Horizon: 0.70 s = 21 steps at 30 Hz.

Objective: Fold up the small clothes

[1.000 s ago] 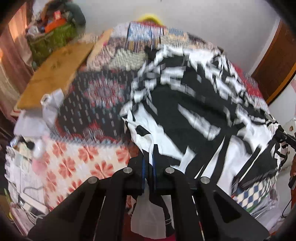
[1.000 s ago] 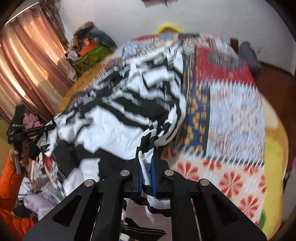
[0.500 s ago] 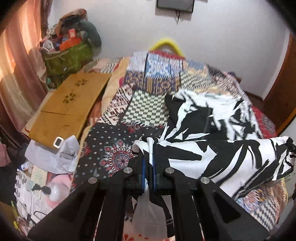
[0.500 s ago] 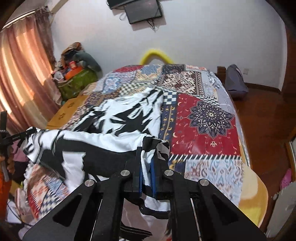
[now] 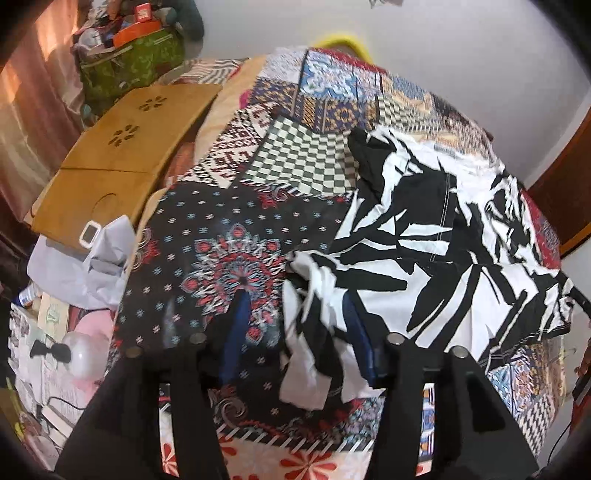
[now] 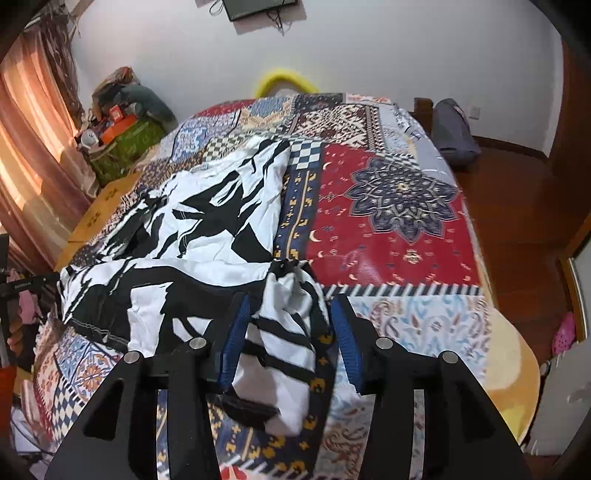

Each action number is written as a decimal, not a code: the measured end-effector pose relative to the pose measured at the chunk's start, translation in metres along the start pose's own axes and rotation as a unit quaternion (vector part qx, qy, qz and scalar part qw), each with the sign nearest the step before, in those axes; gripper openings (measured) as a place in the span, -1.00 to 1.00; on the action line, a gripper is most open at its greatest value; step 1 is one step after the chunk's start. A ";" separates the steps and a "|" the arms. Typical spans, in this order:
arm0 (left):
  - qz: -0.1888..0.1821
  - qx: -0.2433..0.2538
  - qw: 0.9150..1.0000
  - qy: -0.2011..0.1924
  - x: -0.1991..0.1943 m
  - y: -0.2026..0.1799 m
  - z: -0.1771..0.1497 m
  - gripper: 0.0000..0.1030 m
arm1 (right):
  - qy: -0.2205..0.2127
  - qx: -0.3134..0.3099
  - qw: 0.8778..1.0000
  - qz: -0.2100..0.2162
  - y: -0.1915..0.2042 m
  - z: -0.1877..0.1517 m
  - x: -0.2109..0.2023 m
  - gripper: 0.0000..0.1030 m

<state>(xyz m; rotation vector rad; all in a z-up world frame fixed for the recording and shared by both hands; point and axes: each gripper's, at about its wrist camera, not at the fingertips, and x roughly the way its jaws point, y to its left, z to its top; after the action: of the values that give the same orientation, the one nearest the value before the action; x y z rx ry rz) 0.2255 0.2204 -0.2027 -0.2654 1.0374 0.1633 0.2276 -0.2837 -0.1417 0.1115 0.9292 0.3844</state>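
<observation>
Two grippers hang over the near edge of a bed (image 6: 424,314) spread with a patchwork quilt (image 6: 391,236) of red, blue and checkered panels. On the left gripper (image 5: 299,332) the jaws have just been opening and now stand apart, with a loose corner of the black-and-white garment (image 5: 417,251) drooping between the blue pads and neither pad pressing on it. The right gripper (image 6: 288,332) shows the same: its jaws have just been opening, they stand parted, and a bunched striped corner of the garment sags between them, ungripped.

That garment is thin woven cloth in a bold leaf-like print with white stitching along its seams. It lies across the near half of the quilt, folded over itself so a straight doubled edge runs from one gripper to the other; its near corners hang over the bed's edge and blur in both views.

Left of the bed lies a flat wooden board (image 5: 110,162) with flower-shaped cutouts, partly covered by a grey cloth (image 5: 92,258). Further back a green bag (image 5: 129,62) is heaped with clutter too jumbled to identify, beside a pinkish curtain (image 6: 29,147). At the head of the bed a yellow curved shape (image 6: 284,83) is mostly hidden, under a white wall (image 6: 369,55). A dark screen (image 6: 258,7) is cut off at the top.
</observation>
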 end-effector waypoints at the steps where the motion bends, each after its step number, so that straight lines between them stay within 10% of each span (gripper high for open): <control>1: -0.006 -0.009 1.000 0.002 -0.002 0.005 -0.004 0.03 | -0.002 0.003 1.000 0.002 -0.002 -0.001 -0.003 -0.17; 11: -0.046 -0.020 0.998 0.046 0.020 0.007 -0.040 0.03 | 0.018 0.034 0.999 0.020 -0.007 -0.029 -0.007 -0.17; 15: -0.062 -0.019 0.996 0.064 0.030 -0.003 -0.040 -0.76 | 0.040 0.035 0.998 0.038 0.001 -0.034 0.005 -0.17; 17: -0.055 -0.007 0.997 0.058 0.027 -0.009 -0.040 -0.81 | 0.046 0.035 0.997 0.052 0.004 -0.037 0.008 -0.18; 21: -0.038 0.018 0.999 0.030 0.008 -0.019 -0.037 -0.89 | 0.052 0.025 0.996 0.070 0.013 -0.041 0.006 -0.88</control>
<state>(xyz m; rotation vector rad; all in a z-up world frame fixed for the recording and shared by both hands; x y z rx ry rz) 0.2036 0.1918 -0.2252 -0.2790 1.0859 0.0681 0.1945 -0.2725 -0.1675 0.2035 1.0380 0.5004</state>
